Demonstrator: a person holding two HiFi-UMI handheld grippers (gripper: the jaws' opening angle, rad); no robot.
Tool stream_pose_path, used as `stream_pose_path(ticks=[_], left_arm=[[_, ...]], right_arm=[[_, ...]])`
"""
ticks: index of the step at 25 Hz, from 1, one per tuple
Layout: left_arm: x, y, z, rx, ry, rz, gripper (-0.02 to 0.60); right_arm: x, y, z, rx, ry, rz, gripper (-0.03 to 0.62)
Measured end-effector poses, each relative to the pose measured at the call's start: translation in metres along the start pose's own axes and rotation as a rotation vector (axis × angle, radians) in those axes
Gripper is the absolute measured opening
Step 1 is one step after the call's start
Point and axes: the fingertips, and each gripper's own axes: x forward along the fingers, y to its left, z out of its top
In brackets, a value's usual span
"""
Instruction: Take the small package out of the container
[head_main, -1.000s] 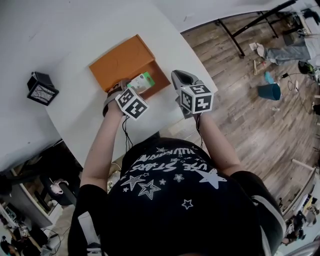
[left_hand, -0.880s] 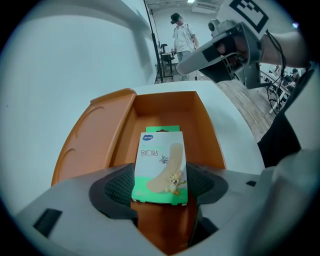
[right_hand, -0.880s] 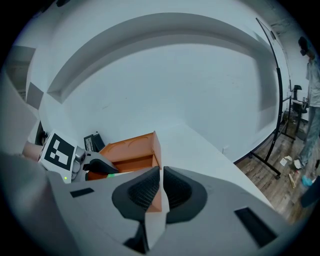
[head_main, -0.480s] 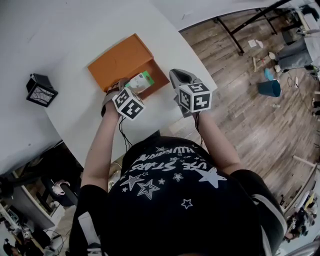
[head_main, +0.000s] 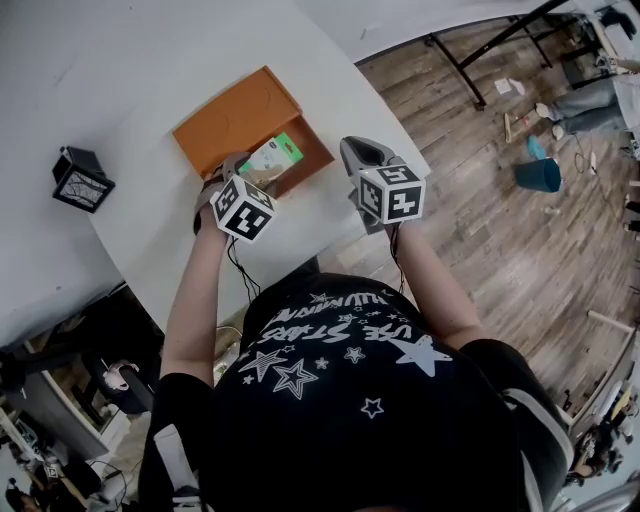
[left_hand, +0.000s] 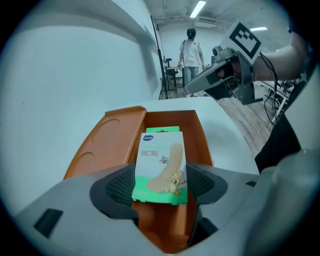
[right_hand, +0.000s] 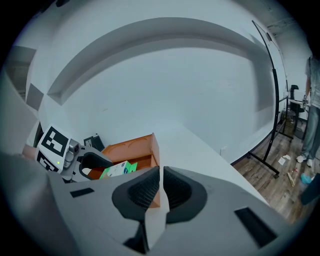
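An orange container (head_main: 238, 122) lies open on the white table, its lid folded back to the far left. The small package (left_hand: 161, 167), white and green with a cartoon plaster printed on it, sits between the pads of my left gripper (left_hand: 160, 186), which is shut on it. It hangs over the container's (left_hand: 196, 131) near end. In the head view the package (head_main: 273, 162) shows just ahead of the left gripper (head_main: 236, 180). My right gripper (head_main: 364, 157) hovers to the right of the container, apart from it. Its pads (right_hand: 177, 190) are shut with nothing between them.
A small black device (head_main: 82, 177) stands on the table to the left of the container. The table's curved edge (head_main: 400, 150) runs close by the right gripper, with wooden floor beyond. A person (left_hand: 191, 52) stands far off in the room.
My left gripper has shifted a little to the left with the package in it. The right gripper has stayed where it was.
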Motion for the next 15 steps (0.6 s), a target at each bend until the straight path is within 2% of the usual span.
stream_pose_path(ticks=[9,15], left_arm=[[-0.047,0.003,0.023,-0.092,-0.14,0.09,0.345],[-0.09,0.001,0.038,-0.227,-0.284,0.129,0.345]], right_arm=[[-0.031,0.009,0.001,-0.018,-0.041,0.014,0.055],[-0.058,0.015,-0.002,-0.047,-0.068,0.021,0.055]])
